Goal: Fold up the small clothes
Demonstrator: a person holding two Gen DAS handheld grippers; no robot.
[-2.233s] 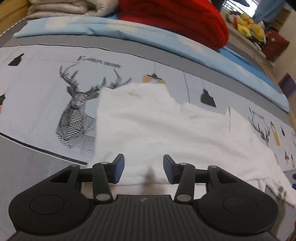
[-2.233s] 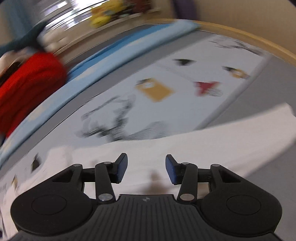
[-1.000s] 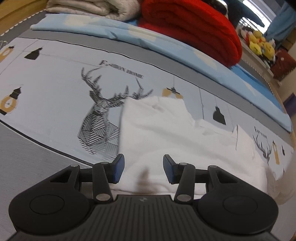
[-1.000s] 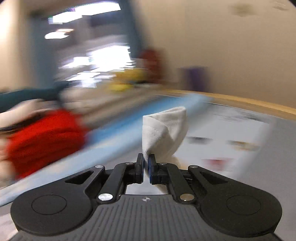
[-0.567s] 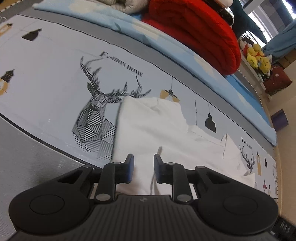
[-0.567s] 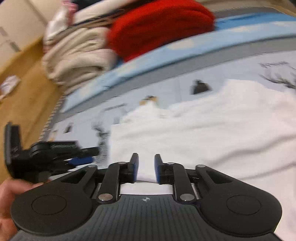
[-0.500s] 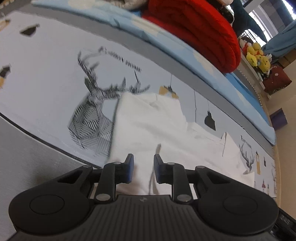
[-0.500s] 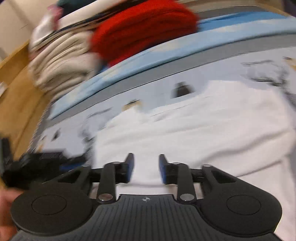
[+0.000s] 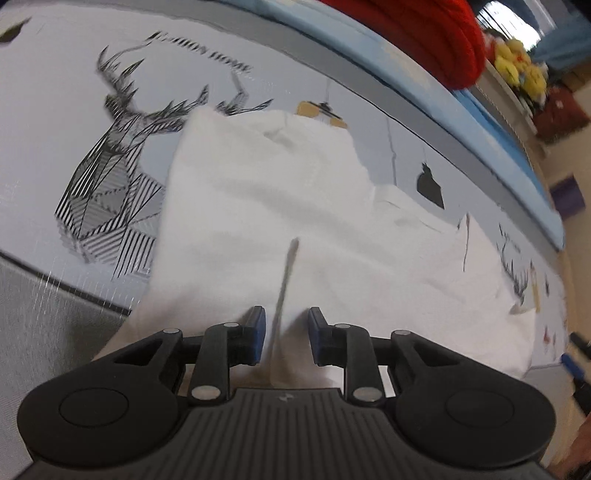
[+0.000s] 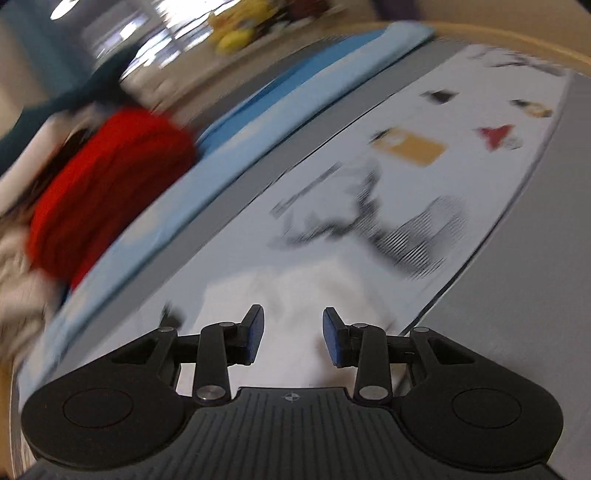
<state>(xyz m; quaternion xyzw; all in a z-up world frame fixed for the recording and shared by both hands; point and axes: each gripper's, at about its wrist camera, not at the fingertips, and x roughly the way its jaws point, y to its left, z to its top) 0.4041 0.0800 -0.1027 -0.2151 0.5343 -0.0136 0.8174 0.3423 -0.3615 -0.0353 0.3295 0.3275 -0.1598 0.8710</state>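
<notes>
A white garment lies spread on the deer-print bed sheet. My left gripper sits at its near edge, jaws partly closed around a raised pinch of the white cloth. In the blurred right wrist view my right gripper is open and empty, low over a white part of the garment.
A red folded blanket and a light blue strip lie along the far side of the bed. Yellow plush toys sit beyond. In the right wrist view, the red blanket is at left, the grey sheet border at right.
The right gripper let go of the white cloth, opened and swung away to the right. The left gripper narrowed around a fold at the garment's near edge, which now stands up between its fingers.
</notes>
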